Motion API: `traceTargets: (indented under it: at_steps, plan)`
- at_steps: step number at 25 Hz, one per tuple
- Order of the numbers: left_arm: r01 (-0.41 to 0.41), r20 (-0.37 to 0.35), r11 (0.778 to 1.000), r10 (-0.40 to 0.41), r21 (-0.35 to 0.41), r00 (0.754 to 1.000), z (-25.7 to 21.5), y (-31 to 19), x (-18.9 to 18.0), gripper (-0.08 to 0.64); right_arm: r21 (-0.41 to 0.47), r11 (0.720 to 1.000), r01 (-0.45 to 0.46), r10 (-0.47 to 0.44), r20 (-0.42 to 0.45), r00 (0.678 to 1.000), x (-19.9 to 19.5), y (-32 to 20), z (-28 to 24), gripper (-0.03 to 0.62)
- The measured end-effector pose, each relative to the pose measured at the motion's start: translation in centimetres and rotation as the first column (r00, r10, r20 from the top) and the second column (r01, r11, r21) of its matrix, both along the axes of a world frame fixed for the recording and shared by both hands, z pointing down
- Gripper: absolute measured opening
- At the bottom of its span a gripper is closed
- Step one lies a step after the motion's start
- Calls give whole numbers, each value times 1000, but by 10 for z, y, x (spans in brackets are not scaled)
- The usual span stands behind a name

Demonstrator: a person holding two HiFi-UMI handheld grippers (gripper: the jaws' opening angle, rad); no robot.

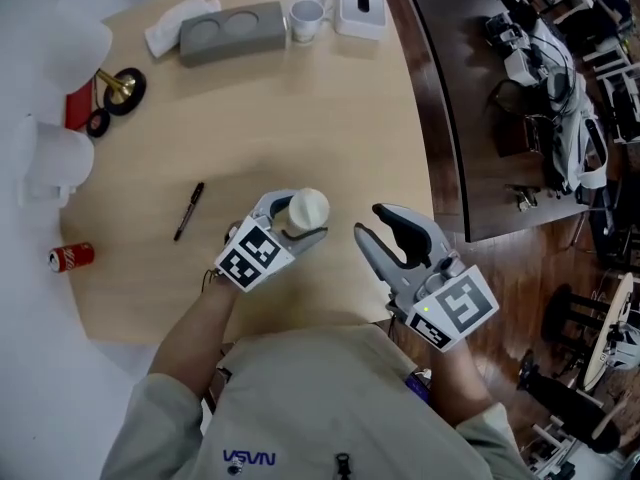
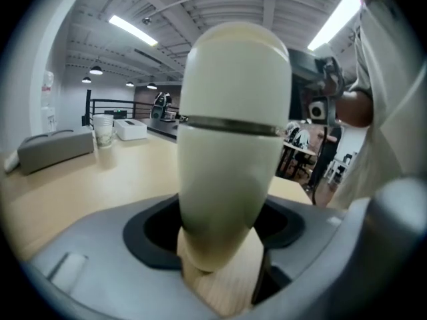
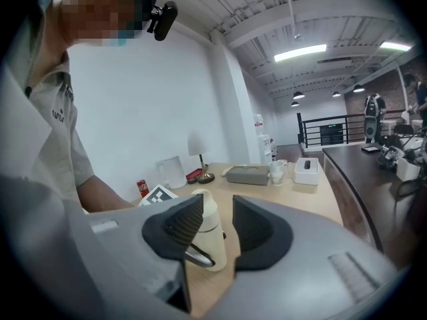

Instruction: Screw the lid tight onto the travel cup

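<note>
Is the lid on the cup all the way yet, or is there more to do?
Done: the lid already sits on top of the travel cup. In hand: the left gripper clamps the cup's body. Left: the right gripper is open and empty beside it, so grabbing and twisting the lid looks still to come. How tight it is now, I can't tell.

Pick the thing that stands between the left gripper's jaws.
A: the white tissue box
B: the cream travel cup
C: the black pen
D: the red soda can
B: the left gripper view shows the cream cup filling the gap between the jaws of the left gripper, while the can, the pen and the tissue box lie apart from it on the table.
</note>
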State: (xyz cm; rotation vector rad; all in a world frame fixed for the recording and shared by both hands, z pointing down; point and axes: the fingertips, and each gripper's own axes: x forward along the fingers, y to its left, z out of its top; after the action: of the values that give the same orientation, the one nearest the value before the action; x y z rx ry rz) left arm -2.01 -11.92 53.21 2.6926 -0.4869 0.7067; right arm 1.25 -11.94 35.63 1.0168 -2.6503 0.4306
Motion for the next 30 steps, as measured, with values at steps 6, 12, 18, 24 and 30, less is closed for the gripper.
traceTargets:
  at_steps: [6,12,18,24,30]
  plan:
    - [-136,-90,981,125,-139,988,-53,28,-15,321,-18,994,111,-108,111,988,-5,7,-16,129]
    - [-320,-204,890,264,-324,943,-101,82,-18,321,-72,934,350,-317,288,904,-21,24,-41,229]
    - [-451,-272,802,367,-391,889,-119,130,-14,321,-63,797,601,-547,348,761,-45,52,-56,302]
    - [-562,-289,731,483,-387,826,-132,161,-3,321,-44,634,772,-684,435,586,-65,89,-67,339]
    - [-594,-272,710,528,-379,805,-134,173,5,322,-36,596,802,-711,440,548,-69,106,-64,339]
